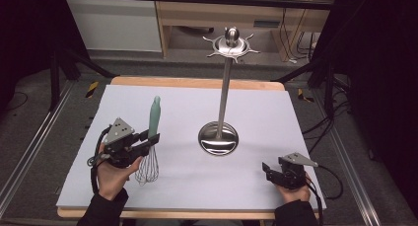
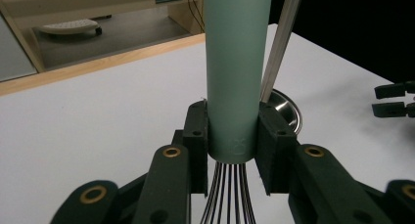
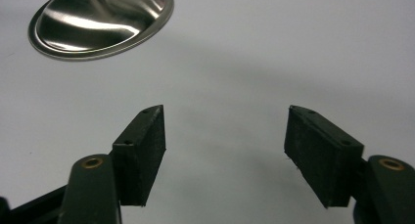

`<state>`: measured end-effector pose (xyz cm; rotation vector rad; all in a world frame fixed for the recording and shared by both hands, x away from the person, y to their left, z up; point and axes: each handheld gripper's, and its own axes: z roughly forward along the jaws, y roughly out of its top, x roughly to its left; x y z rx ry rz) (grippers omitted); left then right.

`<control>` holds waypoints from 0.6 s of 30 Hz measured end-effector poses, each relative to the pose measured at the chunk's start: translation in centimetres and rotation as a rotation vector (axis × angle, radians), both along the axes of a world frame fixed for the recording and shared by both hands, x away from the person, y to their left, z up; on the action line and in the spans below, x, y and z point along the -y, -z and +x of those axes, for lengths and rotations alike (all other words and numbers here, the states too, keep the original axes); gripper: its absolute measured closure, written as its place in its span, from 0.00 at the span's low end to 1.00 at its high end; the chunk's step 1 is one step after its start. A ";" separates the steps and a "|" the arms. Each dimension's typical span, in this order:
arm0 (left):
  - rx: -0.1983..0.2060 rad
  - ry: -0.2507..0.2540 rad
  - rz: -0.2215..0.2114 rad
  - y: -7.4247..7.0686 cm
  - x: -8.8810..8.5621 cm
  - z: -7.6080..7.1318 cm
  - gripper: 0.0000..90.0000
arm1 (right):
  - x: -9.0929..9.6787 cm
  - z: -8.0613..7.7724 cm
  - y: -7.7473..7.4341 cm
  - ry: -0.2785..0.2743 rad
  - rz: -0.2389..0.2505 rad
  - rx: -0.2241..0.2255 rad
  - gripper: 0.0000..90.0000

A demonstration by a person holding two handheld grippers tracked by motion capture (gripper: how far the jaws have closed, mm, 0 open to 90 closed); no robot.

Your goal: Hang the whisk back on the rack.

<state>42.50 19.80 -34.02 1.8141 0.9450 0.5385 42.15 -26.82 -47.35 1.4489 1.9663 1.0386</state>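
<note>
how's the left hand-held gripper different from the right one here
The left hand-held gripper is shut on the whisk's green handle; the right hand-held gripper stands open with nothing between its jaws. The left is raised, holding the whisk upright with its wires down; the right sits low by the white table surface. Both have black jaws.

Whisk (image 1: pixel 152 137): mint-green handle, dark wire loops. Stand (image 1: pixel 218 137) shiny silver steel. Table cover (image 1: pixel 276 112) plain pale lavender-white, light wood edge. Both grippers (image 1: pixel 148 137) (image 1: pixel 266 169) black, brass rivets.
</note>
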 end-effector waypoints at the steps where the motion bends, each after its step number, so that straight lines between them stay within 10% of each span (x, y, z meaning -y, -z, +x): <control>1: 0.005 0.002 -0.005 -0.2 0.1 0.0 0.76 | 0.0 0.0 0.0 -0.003 -0.015 0.009 0.37; 18: 0.078 0.042 -0.051 -4.1 1.7 0.6 0.76 | -0.2 0.1 0.2 -0.006 -0.027 -0.001 0.37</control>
